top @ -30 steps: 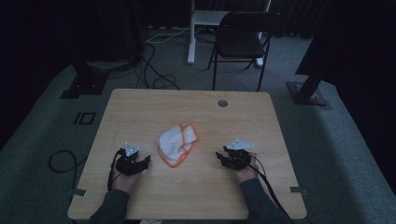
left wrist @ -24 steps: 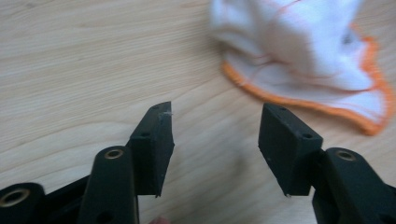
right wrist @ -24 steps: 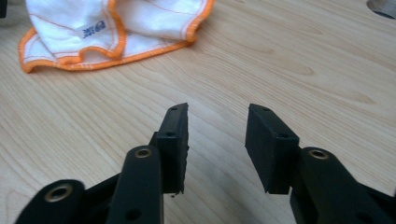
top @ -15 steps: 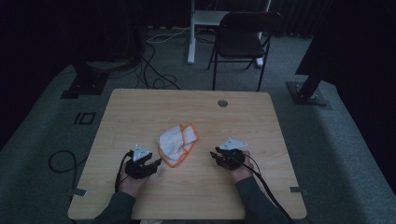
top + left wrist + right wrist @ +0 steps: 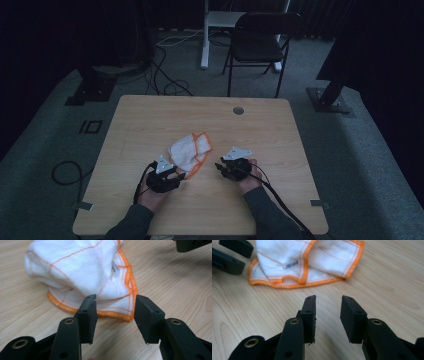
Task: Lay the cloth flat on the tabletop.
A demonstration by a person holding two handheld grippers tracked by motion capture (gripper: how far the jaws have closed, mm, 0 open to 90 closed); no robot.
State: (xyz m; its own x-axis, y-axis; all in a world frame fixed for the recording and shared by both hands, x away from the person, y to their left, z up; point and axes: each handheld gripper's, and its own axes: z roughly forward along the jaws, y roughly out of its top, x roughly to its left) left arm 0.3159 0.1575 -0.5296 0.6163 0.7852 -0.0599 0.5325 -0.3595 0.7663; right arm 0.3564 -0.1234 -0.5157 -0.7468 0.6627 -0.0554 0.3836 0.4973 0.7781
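A soft white cloth (image 5: pixel 189 152) with orange stitched hems lies crumpled on the pale wood-grain bench (image 5: pixel 260 130). The left hand-held gripper (image 5: pixel 114 312), jaws spread after closing partway, sits just near of it; the right hand-held gripper (image 5: pixel 327 306), likewise spread and empty, is to its right.

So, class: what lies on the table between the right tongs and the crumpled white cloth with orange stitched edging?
Only bare wood: the right gripper view shows the right tongs apart from the cloth.

Cloth (image 5: pixel 190 152) on table (image 5: pixel 280 130), between left claw (image 5: pixel 181 174) and right claw (image 5: pixel 218 165); chair (image 5: pixel 260 42) behind table.
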